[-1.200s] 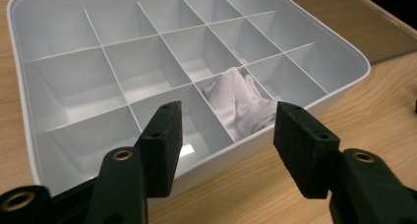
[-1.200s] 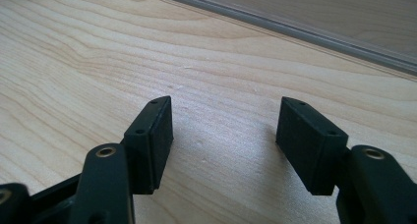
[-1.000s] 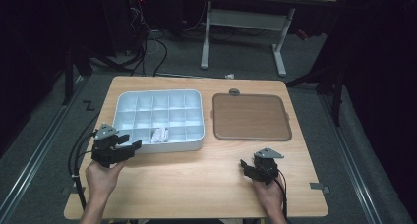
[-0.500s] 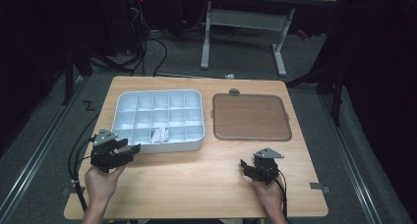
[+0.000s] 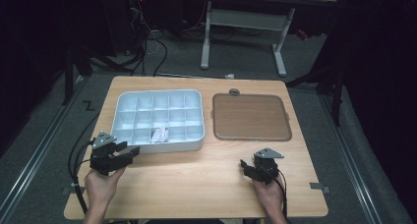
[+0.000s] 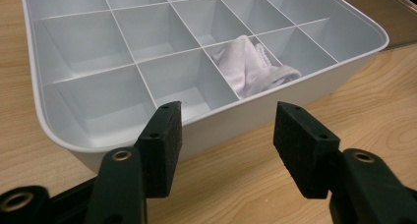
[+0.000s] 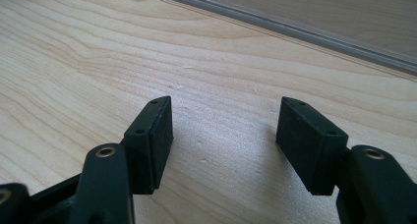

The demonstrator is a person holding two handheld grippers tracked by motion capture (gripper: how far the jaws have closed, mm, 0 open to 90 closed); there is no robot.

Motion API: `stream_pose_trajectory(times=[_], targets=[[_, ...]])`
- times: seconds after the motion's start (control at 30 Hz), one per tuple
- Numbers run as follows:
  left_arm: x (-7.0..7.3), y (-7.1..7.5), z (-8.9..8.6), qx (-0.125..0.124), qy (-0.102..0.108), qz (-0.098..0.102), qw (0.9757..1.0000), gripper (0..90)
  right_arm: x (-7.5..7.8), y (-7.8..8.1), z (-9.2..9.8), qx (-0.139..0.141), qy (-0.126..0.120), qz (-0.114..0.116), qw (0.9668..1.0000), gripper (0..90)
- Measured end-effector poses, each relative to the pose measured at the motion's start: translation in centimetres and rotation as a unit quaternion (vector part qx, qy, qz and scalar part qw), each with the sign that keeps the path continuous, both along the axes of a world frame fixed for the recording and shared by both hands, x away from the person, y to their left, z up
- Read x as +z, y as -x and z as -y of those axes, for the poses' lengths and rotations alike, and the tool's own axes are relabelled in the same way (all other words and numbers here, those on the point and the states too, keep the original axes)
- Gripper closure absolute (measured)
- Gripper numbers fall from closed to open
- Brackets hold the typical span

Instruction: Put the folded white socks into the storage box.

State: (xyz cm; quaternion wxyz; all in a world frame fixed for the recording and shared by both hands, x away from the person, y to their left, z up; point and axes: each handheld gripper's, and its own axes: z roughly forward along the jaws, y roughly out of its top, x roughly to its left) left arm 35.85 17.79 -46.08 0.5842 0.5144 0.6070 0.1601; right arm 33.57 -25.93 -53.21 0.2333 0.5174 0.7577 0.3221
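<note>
One thing sits in the whole white divider tray (image 5: 158, 117): a crumpled bit of white cloth (image 5: 159, 134), tucked in a compartment of the row nearest the person, around the middle of that row. The tray itself takes up the left half of the tabletop (image 5: 196, 184), toward the far edge, with a flat brown lidded tray (image 5: 250, 117) just beside it on the right.

The left gripper (image 5: 129, 153) hovers off the tray's near-left corner with its jaws apart and nothing between them. In the left gripper view the pads (image 6: 164, 140) frame the tray's near wall, with the cloth (image 6: 253, 67) a bit beyond and to the right. The right gripper (image 5: 244, 166) rests low over bare wood near the front edge, jaws also spread and empty, well apart from everything.

As for handling, the cloth looks soft, floppy and very light, so it probably won't slip or break, but it will sag and could snag on the dividers. Best bet seems to be a pinch from above on the bunched fold that sticks up highest, coming straight down between the compartment walls. The walls are thin plastic and the tray looks light, so a pad that bumps a divider could shove the whole tray.
</note>
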Motion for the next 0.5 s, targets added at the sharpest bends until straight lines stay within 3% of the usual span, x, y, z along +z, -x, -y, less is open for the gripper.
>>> stream_pose_trajectory(times=[0.5], targets=[[-1.1,0.5,-0.1,0.001,0.017,-0.012,0.9998,44.5,0.0,0.0,0.0,0.000,0.000,0.000,1.0000,39.2]])
